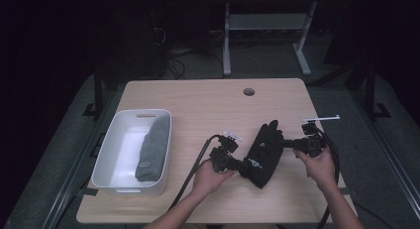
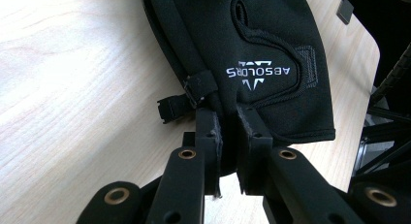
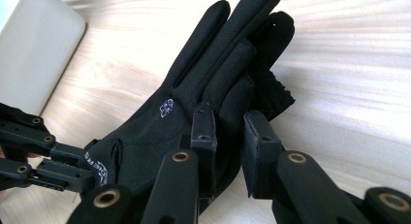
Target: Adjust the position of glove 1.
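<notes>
A black glove with white lettering near its cuff is held a little above the wooden table, between both grippers. My left gripper is shut on the cuff end; in the left gripper view its jaws pinch the glove just below the logo and beside a small strap. My right gripper is shut on the glove's side by the thumb. In the right gripper view the glove has its fingers pointing up and away, with fabric between that gripper's jaws.
A white tub stands at the table's left with a grey knitted item lying in it; its corner shows in the right gripper view. A round cable hole sits near the far edge. Cables trail off the front.
</notes>
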The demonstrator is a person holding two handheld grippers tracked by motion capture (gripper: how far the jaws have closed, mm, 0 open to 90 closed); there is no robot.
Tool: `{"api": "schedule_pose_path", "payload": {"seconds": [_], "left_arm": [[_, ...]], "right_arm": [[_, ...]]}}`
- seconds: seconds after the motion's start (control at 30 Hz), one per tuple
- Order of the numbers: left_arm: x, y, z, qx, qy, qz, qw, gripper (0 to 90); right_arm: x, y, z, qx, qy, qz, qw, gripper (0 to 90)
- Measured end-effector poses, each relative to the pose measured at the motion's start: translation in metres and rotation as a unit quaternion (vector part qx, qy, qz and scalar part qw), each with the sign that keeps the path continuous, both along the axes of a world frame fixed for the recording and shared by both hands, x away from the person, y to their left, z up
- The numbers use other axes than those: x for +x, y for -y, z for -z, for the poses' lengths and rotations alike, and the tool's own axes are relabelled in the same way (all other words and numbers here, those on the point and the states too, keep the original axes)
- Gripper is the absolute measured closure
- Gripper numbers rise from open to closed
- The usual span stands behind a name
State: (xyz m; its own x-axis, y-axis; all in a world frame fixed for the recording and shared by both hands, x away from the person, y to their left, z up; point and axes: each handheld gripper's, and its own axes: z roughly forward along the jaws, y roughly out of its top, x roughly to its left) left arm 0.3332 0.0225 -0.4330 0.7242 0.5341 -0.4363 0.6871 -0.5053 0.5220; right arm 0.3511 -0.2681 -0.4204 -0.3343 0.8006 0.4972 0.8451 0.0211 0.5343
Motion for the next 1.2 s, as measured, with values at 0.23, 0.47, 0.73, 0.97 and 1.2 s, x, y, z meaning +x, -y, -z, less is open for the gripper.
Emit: {"api": "schedule_pose_path", "payload": {"seconds": [0.23, 0.47, 0.73, 0.97, 1.2], "left_arm": [[-0.002, -0.01, -0.009, -0.008, 0.008, -0.009, 0.9999, 81.4], [-0.002, -0.021, -0.018, -0.012, 0.017, -0.015, 0.9997, 81.4], [-0.003, -0.033, -0.027, -0.012, 0.023, -0.014, 0.9996, 81.4], [-0.001, -0.042, -0.033, -0.018, 0.025, -0.022, 0.9993, 81.4], [0.0, -0.053, -0.041, -0.021, 0.033, -0.023, 0.999, 81.3]], "right_arm": [[0.003, -0.009, -0.012, 0.0, 0.001, -0.008, 1.0, 76.9], [0.007, -0.02, -0.024, 0.003, 0.009, -0.017, 0.9998, 76.9], [0.011, -0.031, -0.034, 0.016, 0.014, -0.025, 0.9995, 76.9], [0.015, -0.039, -0.042, 0.022, 0.019, -0.033, 0.999, 77.0], [0.019, -0.047, -0.052, 0.026, 0.023, -0.041, 0.9986, 77.0]]}}
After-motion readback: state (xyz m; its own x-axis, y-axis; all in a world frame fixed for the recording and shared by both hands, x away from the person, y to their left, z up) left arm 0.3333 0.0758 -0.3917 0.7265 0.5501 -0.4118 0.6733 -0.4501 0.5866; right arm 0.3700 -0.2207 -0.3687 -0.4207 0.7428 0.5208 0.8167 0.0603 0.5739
